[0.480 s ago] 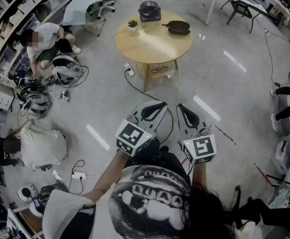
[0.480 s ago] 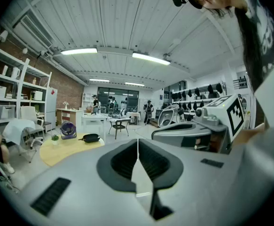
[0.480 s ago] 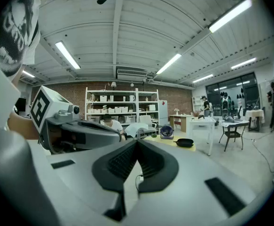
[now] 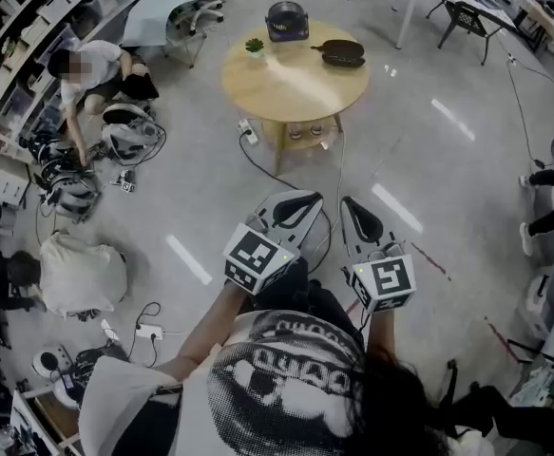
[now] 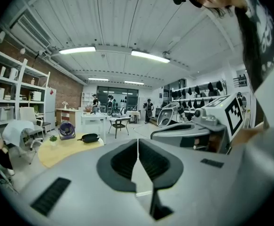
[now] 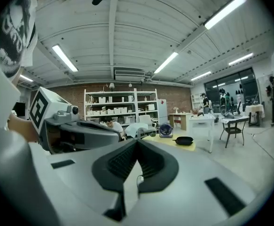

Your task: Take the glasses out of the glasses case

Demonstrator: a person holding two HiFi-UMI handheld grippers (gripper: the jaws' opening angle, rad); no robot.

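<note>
- Nearest me: left gripper (image 4: 307,201) and right gripper (image 4: 347,205) side by side at waist height, roughly level, over bare floor.
- Left gripper view: jaws pressed together, nothing between them. Right gripper view: same, closed and empty.
- Further out: round table (image 4: 286,91), well apart from both grippers.
- On it: small plant (image 4: 254,46) at the left, fan (image 4: 286,19) at the far edge, dark flat thing (image 4: 341,53) at the right.
- Glasses case: I can't pick one out. The dark flat thing looks more like a pan, too small to tell.
- Far left: crouching person (image 4: 88,69) among gear on the floor.
- Progress, my read: not started. Still to do: reach the table, find the case, open it, lift the glasses out.
</note>
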